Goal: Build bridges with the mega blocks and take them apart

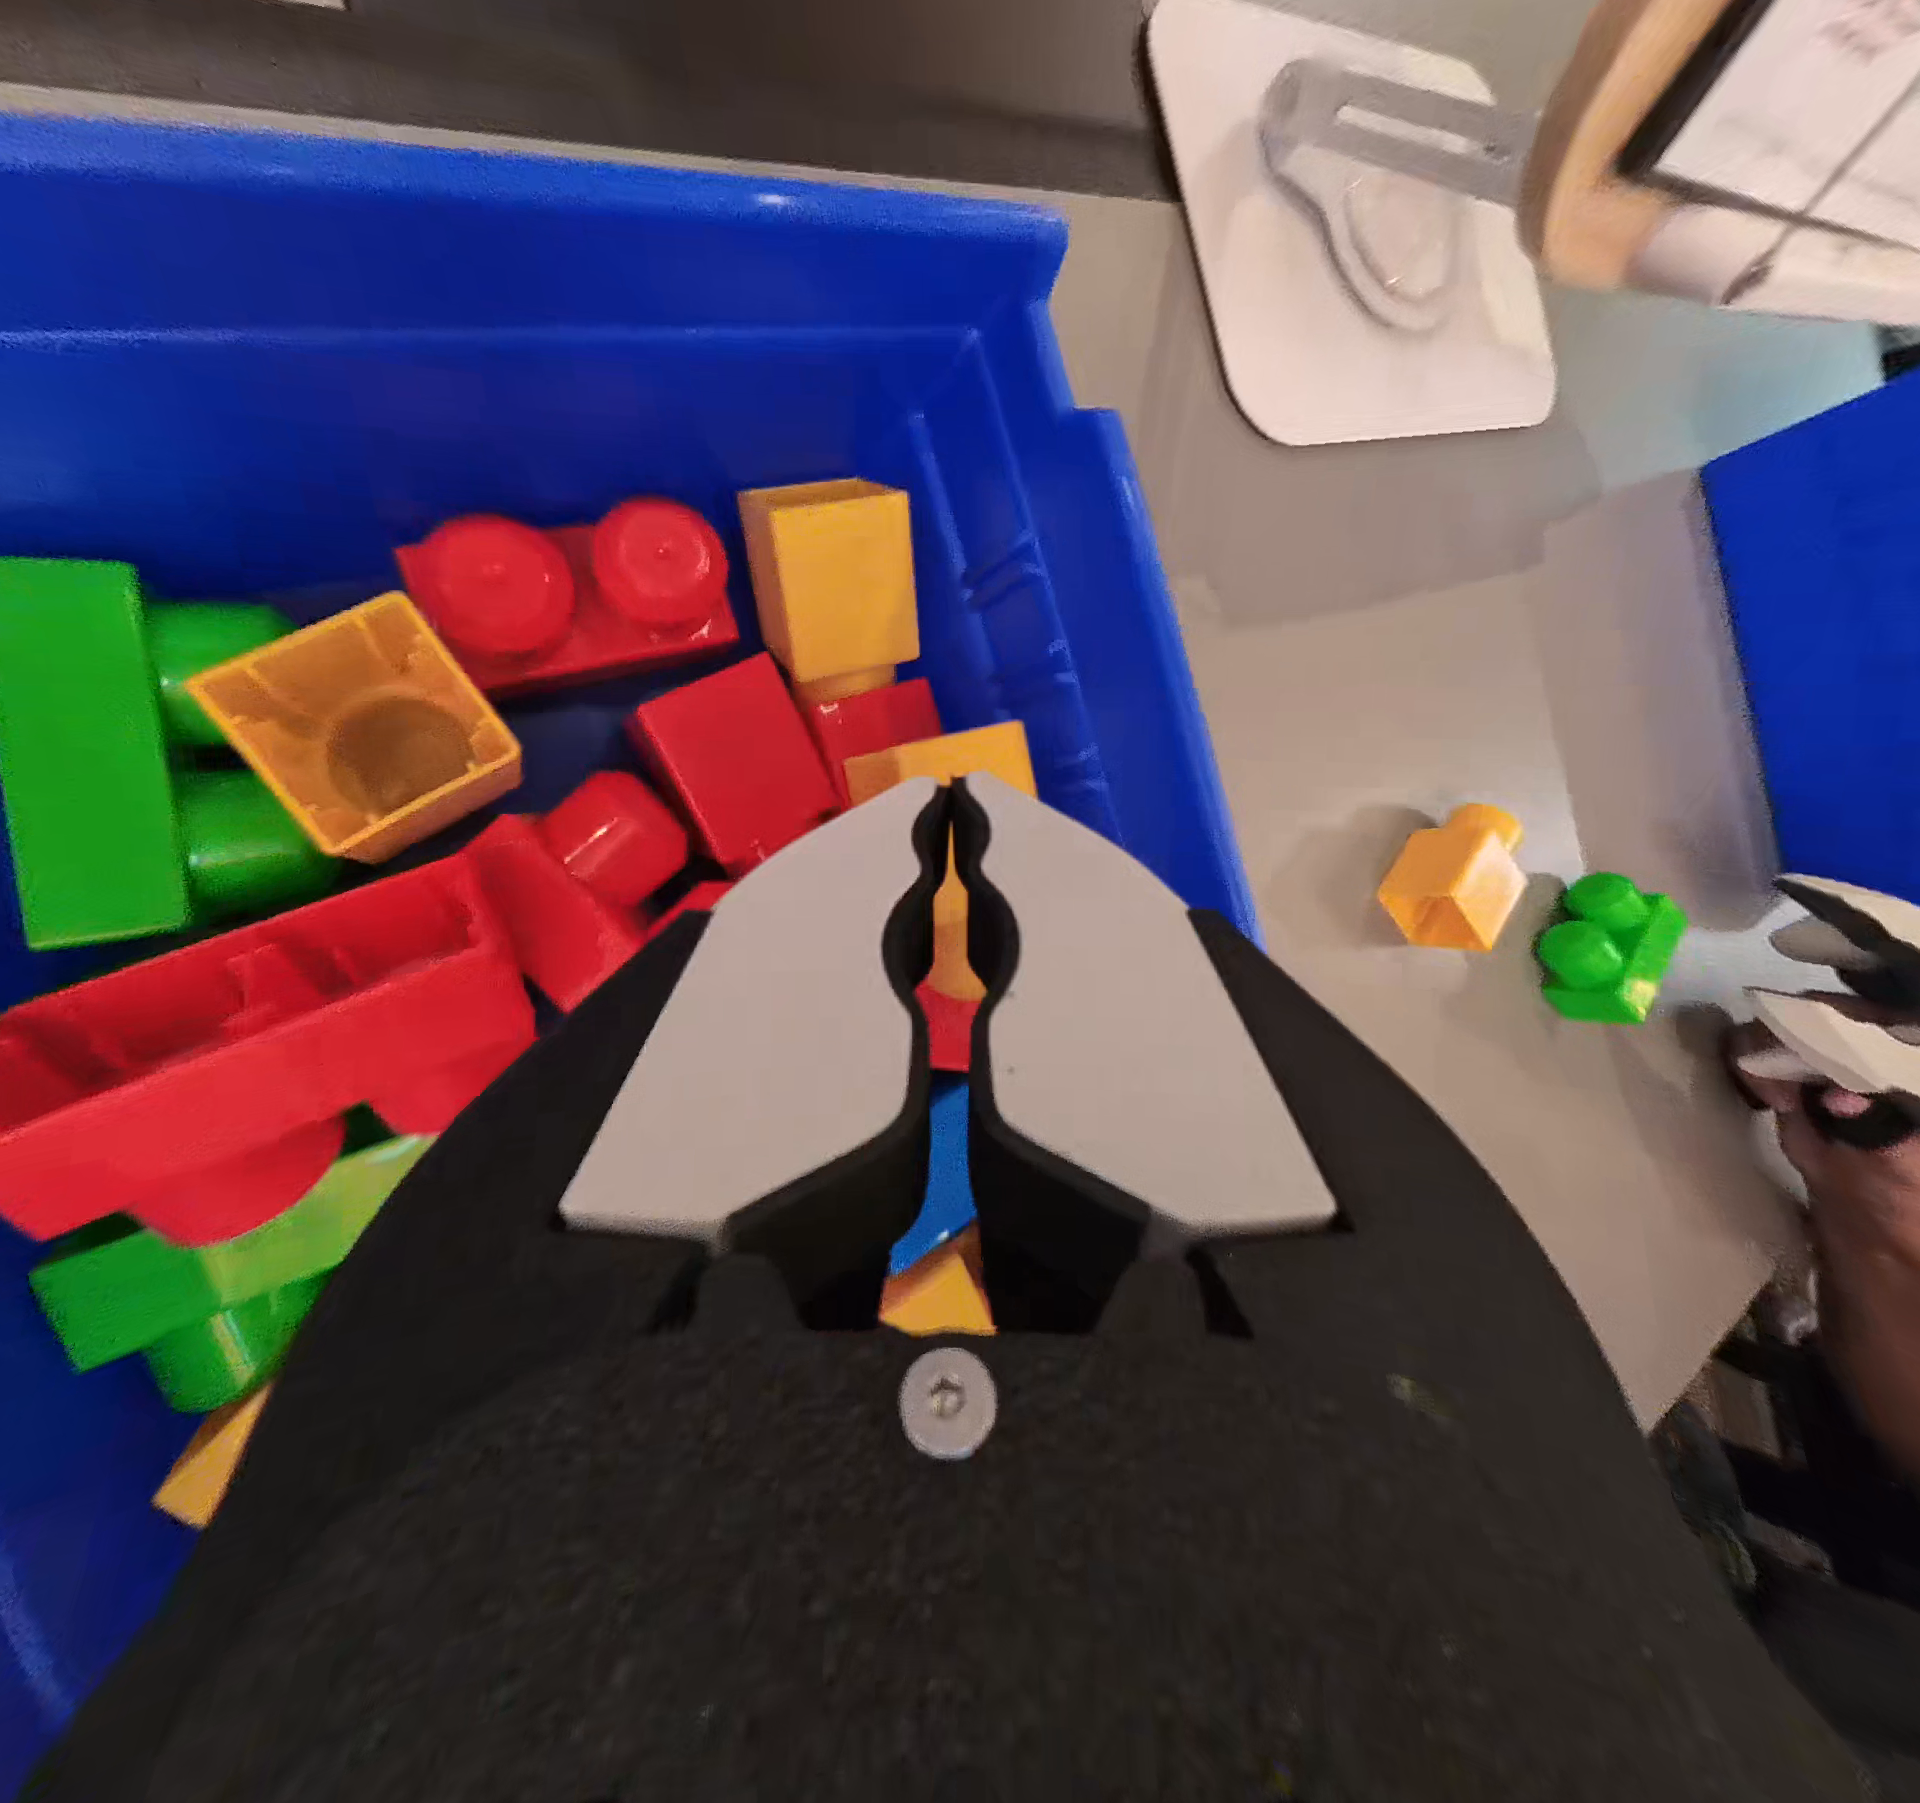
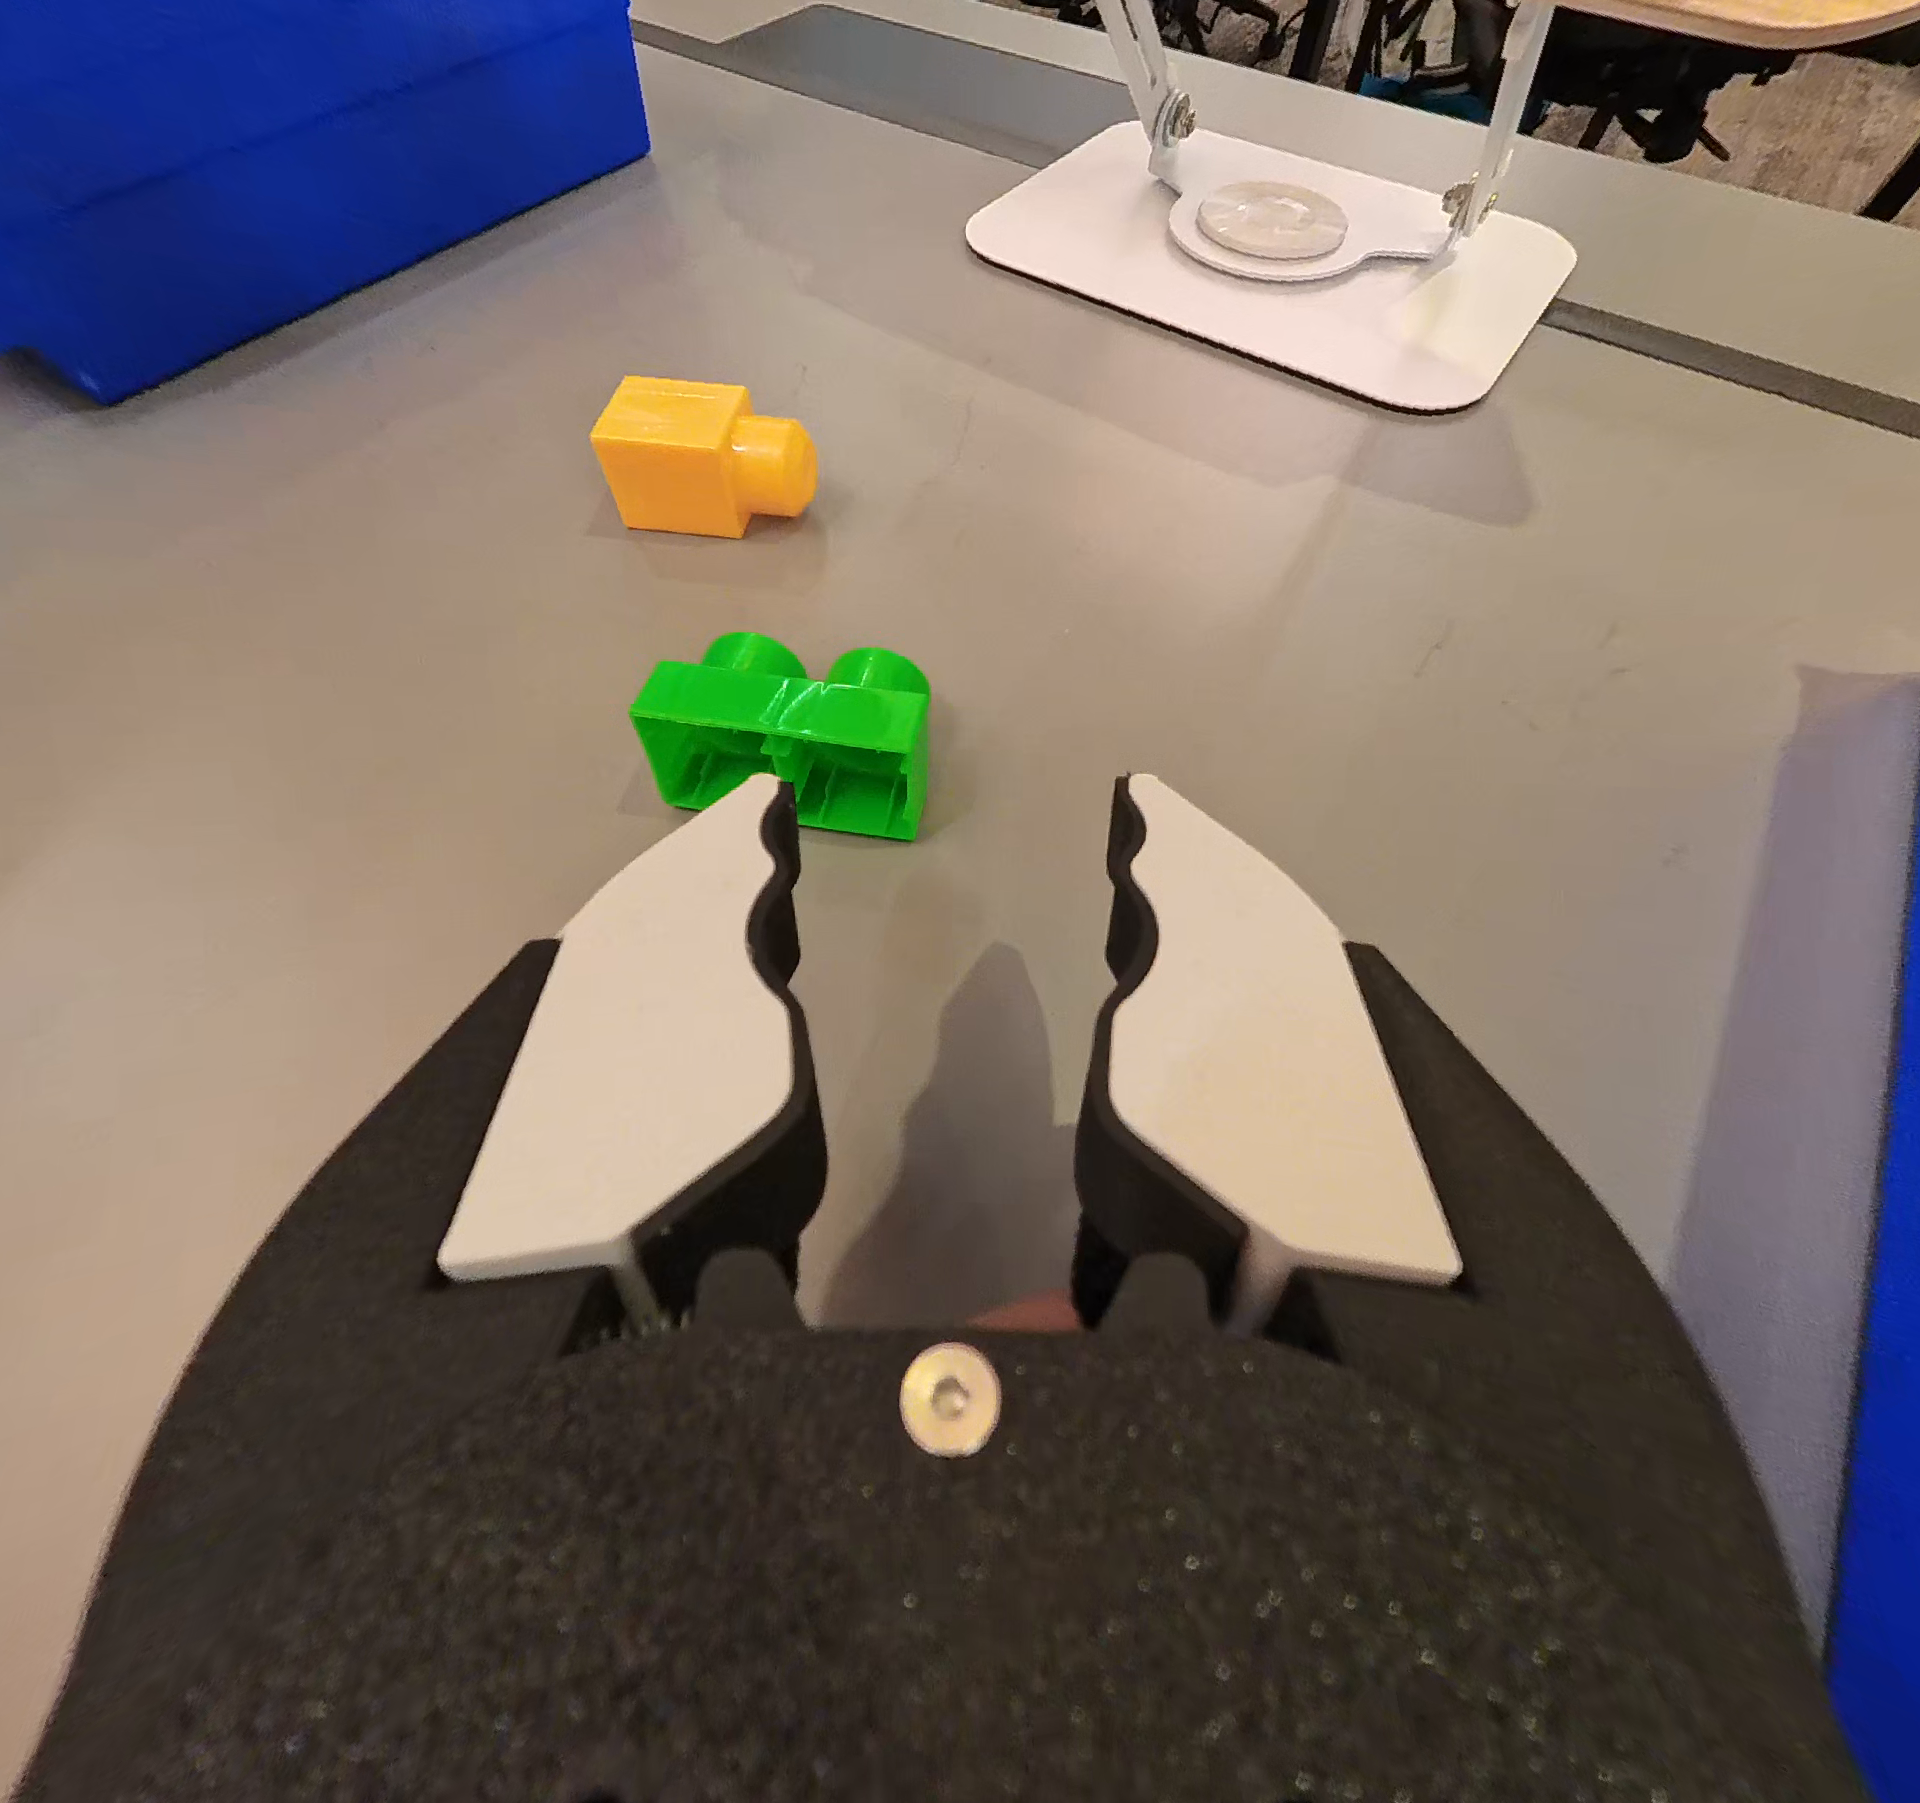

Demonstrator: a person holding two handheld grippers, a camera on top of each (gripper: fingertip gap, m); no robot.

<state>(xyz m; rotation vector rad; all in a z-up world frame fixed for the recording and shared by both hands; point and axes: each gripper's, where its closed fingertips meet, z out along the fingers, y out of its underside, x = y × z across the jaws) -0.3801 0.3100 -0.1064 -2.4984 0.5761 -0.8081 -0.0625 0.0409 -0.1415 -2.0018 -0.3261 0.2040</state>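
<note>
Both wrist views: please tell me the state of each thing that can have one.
Left gripper: fingers closed, empty, over the bin.
Right gripper: fingers open, empty.
Blue plastic bin: open, holding loose blocks.
Yellow one-stud plastic block: on its side on the table.
Green two-stud plastic block: on its side, hollow underside facing the right gripper.

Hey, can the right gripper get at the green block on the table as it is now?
Probably yes. The right gripper is open, and the green block lies on its side just past the fingertips on bare table. The yellow block sits farther off, apart from it.
</note>
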